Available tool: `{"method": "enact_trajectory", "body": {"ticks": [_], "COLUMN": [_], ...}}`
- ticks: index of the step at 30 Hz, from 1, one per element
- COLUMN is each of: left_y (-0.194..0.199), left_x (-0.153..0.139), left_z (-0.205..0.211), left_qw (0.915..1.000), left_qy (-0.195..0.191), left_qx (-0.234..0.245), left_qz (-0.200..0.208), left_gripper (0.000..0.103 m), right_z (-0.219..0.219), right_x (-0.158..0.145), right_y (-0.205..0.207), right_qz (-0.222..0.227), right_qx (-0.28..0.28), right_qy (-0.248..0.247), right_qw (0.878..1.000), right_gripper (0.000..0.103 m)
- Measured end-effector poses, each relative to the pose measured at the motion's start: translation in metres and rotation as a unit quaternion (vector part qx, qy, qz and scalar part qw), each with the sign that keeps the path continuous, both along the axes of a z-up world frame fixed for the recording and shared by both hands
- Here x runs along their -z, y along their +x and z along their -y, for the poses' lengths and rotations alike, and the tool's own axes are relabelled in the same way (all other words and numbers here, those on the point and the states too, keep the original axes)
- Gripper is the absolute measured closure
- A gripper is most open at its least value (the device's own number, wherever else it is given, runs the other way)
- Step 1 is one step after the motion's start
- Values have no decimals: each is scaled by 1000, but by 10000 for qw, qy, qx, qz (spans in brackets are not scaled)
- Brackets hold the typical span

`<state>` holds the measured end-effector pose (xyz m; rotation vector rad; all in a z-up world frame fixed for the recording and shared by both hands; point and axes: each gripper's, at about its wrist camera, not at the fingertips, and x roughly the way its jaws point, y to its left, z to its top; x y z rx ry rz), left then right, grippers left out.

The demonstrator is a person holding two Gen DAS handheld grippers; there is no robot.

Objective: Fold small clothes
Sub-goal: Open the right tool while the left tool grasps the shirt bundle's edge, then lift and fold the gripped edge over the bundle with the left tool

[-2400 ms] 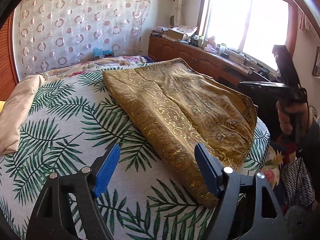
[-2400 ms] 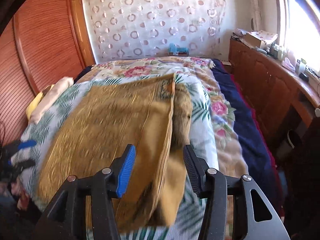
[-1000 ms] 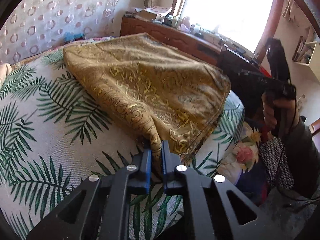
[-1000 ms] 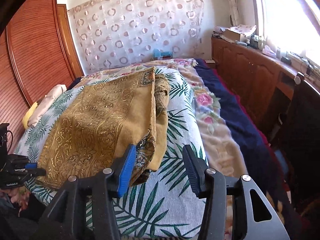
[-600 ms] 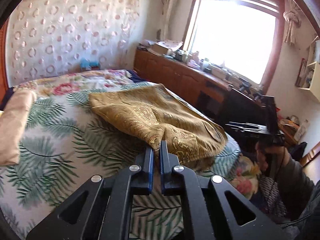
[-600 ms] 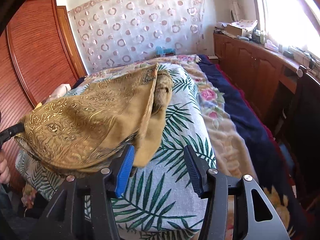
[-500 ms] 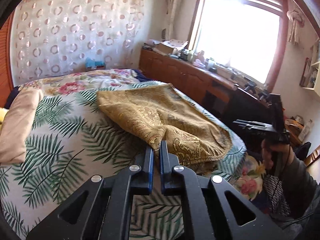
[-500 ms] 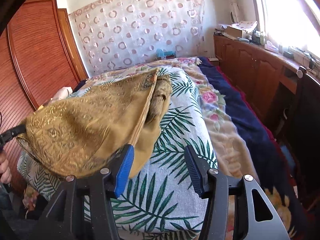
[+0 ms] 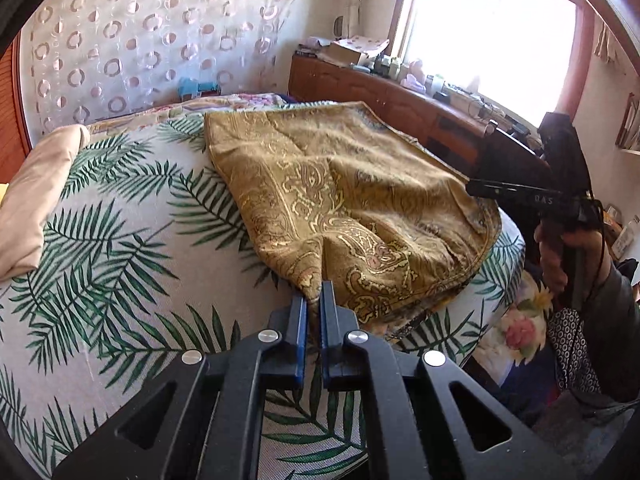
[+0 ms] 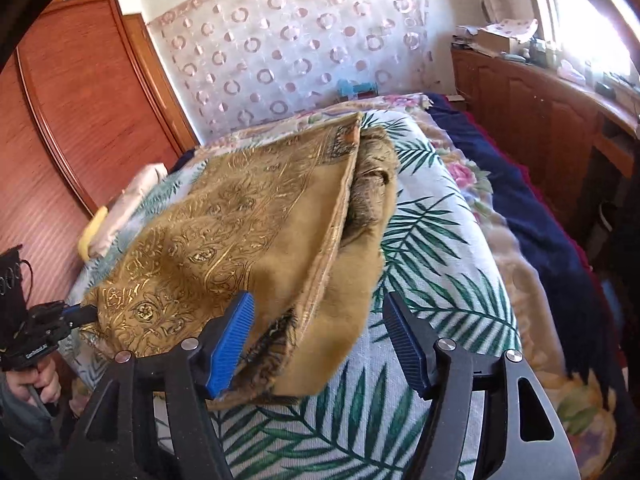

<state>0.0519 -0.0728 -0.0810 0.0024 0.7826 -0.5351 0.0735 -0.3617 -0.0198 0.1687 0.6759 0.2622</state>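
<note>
Pinching the gold cloth (image 9: 344, 200) on the bed (image 9: 120, 264).
My left claw (image 9: 314, 304) is clamped on its near corner; my right claw (image 10: 320, 336) gapes wide over its edge.

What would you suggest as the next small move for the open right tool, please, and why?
Probably close the right tool on the near corner of the gold patterned cloth. Its jaws stand open with that corner lying between them, while the left tool already pinches the other near corner, so both ends could then be carried over the palm-leaf bedspread.
</note>
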Motion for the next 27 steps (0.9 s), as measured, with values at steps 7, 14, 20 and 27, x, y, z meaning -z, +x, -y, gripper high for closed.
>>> {"method": "enact_trajectory", "body": {"ticks": [7,14,20,27], "left_y": [-1,0,1,6], "left_x": [11,17,20,20], "left_z": [5,7,6,6], "left_qw": [9998,9997,9996,9995], "left_qy": [119,157,113,84], "left_qx": [-21,-55,-48,-33], "left_qz": [-126,-191,-250,-301], "left_gripper": [97,97,97,97], "right_z": [-4,-12,-16,-25], "right_x": [16,20,17,16], "right_y": [16,19,13,17], "right_qz": [-318,-267,-275,-338], "right_qx": [107,36,-68,-325], "right_qy": [-285,-449,-410,-548], "right_qw": [9990,9986,9988,9974], "right_gripper": [33,33,44,66]}}
